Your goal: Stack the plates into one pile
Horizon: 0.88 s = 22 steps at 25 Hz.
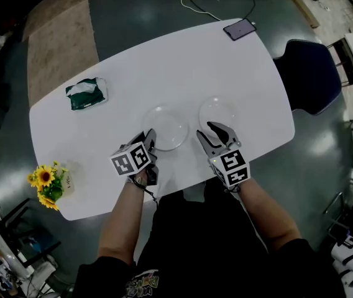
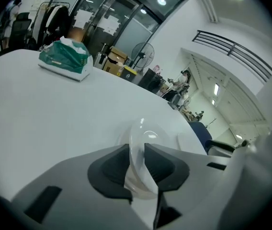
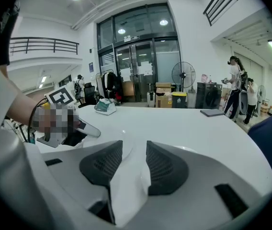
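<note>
**Two plates side by side, not yet stacked**

Near the table's [image 1: 164,61] front edge the left plate [image 1: 166,128] and right plate [image 1: 217,112] lie apart; the left gripper [image 2: 137,150] straddles the left plate's near rim, jaws partly apart, pads seemingly not pinching it; the right gripper [image 3: 133,150], jaws wide and empty, hovers just beside the right plate.

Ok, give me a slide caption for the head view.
Unstacked: left tool at the left plate, right tool open near the right plate, on a white table.

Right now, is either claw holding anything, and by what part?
The left claw has the left plate's near rim between its pads; whether they press cannot be told. The right claw is open, empty.
</note>
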Each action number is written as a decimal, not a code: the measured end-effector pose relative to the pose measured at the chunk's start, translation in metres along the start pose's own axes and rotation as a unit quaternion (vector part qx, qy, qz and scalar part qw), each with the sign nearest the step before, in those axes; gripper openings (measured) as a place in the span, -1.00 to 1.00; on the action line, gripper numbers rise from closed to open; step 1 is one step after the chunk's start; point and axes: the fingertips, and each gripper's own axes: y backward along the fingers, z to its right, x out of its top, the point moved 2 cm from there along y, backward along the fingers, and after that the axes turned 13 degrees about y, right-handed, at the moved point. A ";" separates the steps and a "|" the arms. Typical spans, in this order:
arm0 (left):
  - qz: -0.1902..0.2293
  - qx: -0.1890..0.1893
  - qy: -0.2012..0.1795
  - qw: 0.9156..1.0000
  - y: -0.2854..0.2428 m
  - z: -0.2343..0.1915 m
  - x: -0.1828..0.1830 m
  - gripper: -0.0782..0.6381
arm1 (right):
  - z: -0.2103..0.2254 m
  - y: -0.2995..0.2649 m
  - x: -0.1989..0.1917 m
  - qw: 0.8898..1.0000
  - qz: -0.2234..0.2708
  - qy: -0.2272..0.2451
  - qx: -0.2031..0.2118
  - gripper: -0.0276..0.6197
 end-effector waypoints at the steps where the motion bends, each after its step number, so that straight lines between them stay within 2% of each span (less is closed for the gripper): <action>1: 0.001 0.005 -0.008 1.000 0.000 0.000 0.000 -0.47 | 0.000 0.001 0.000 1.000 0.000 0.000 0.001 -0.39; 7: 0.014 0.037 -0.055 0.998 0.006 0.002 0.000 -0.34 | -0.001 0.003 0.001 1.000 0.003 0.003 0.004 -0.39; 17: 0.035 0.059 -0.094 0.993 0.012 0.004 -0.010 -0.02 | 0.005 0.020 0.003 1.000 0.009 0.012 -0.006 -0.38; 22: 0.048 0.092 -0.143 0.984 0.016 0.006 -0.013 0.03 | 0.010 0.032 0.001 1.000 0.011 0.016 -0.012 -0.38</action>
